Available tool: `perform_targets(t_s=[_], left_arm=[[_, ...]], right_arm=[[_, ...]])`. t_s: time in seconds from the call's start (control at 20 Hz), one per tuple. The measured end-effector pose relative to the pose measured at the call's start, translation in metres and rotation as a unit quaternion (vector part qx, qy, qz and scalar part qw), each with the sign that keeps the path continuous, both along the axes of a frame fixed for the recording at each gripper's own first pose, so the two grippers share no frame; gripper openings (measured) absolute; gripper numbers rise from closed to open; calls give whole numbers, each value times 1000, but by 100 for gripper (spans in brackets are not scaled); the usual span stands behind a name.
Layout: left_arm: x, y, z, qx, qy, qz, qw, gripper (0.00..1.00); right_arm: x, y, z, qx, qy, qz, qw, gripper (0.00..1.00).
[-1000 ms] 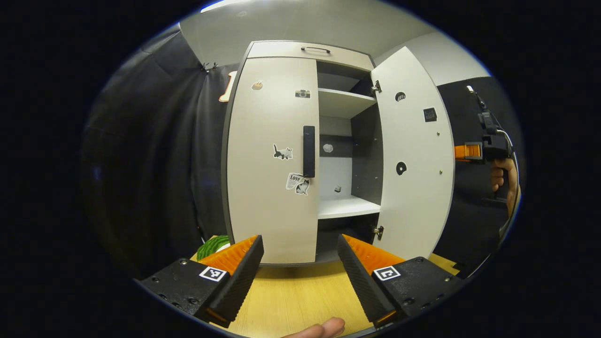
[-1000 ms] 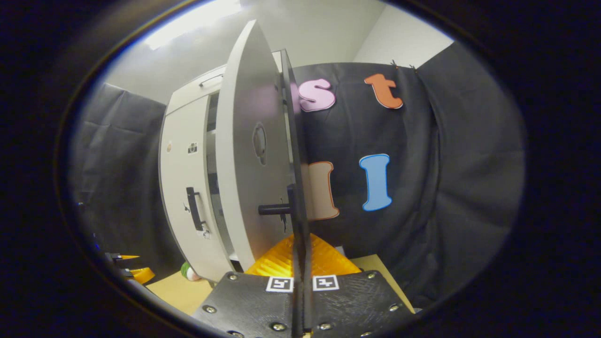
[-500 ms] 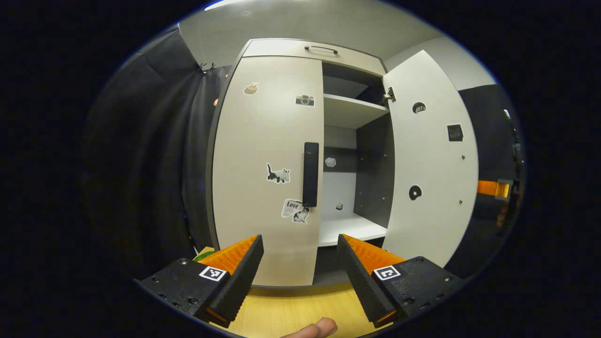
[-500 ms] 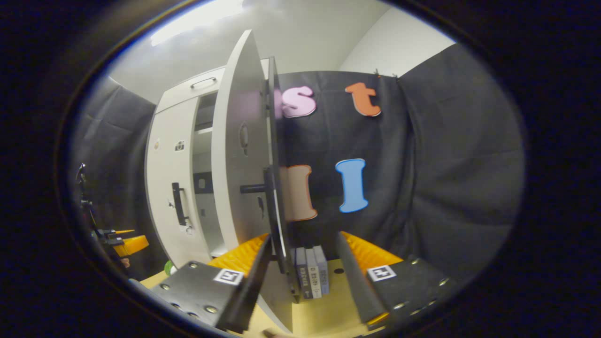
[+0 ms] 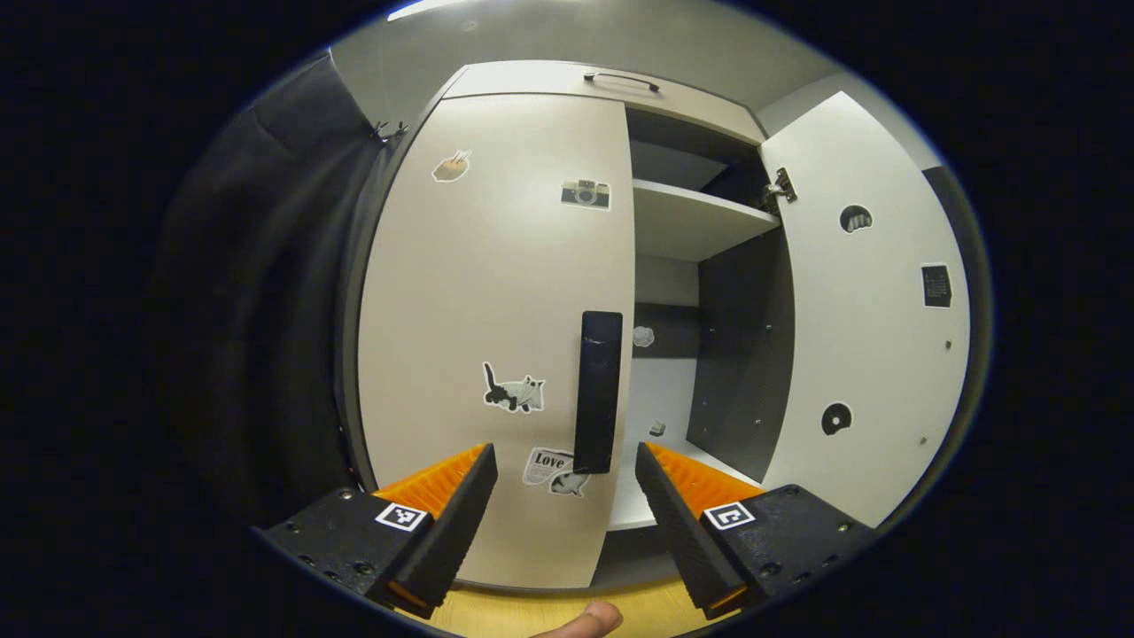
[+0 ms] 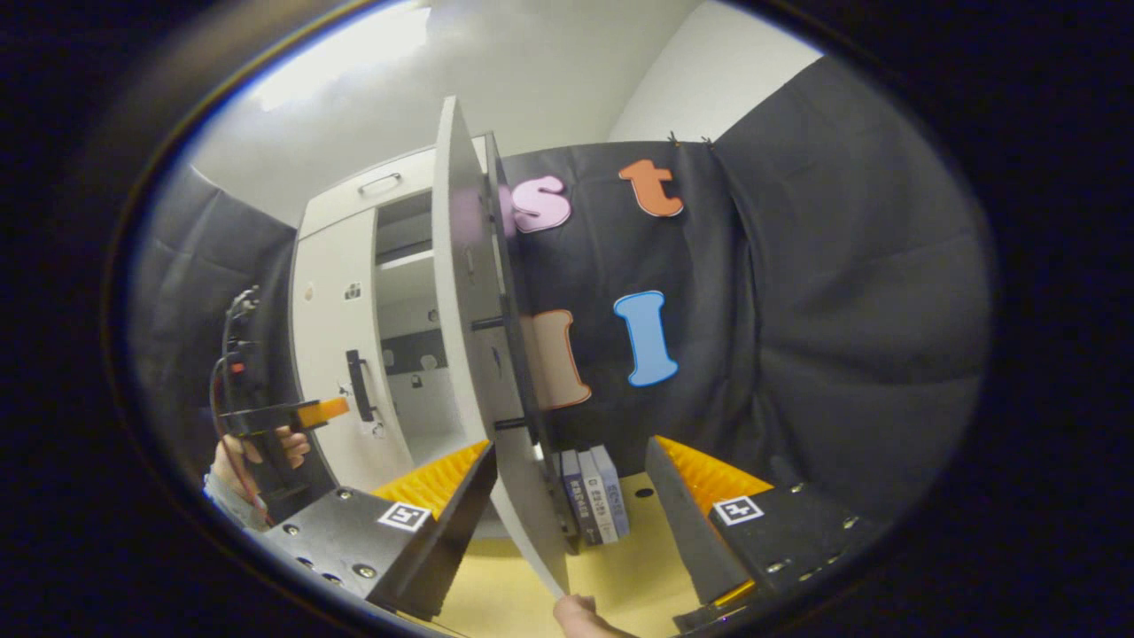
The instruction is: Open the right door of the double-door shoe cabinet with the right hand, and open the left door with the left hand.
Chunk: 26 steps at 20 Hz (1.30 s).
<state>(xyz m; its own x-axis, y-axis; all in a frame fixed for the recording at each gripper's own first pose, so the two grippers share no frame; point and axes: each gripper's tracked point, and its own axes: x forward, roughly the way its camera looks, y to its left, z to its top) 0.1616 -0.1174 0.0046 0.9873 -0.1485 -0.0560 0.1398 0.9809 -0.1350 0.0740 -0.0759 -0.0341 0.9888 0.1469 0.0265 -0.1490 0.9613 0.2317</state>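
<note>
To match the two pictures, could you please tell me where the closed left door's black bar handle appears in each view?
Left gripper view: the black bar handle stands centre, just above the left gripper.
Right gripper view: it is small, left of centre.
Shared landmark: the open white right door.

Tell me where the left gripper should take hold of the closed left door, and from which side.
Grip the black vertical bar handle near the left door's inner edge, beside the opened half. Come straight at the door's front with the left gripper open, one finger on each side of the bar. The handle is narrow, upright and stands off the panel, as the right gripper view shows, so the fingers should fit around it.
</note>
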Motion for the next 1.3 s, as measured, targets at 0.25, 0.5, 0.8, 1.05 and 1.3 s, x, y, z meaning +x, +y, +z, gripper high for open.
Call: perform_targets(t_s=[0.25, 0.5, 0.8, 1.05, 1.3], left_arm=[[40, -6, 19, 51, -28, 6, 998, 97], [58, -20, 28, 44, -24, 13, 999, 95], [77, -23, 18, 24, 9, 10, 1000, 42], [75, -25, 14, 52, 10, -1, 999, 31], [72, -26, 12, 53, 20, -10, 998, 26]], right_arm=[[-34, 22, -2, -50, -18, 16, 998, 100], [-53, 48, -12, -56, -12, 23, 998, 100], [-68, 95, -36, -56, 15, 62, 996, 96], [-82, 117, -47, -30, 19, 72, 997, 100], [-88, 133, -50, -27, 17, 71, 997, 99]])
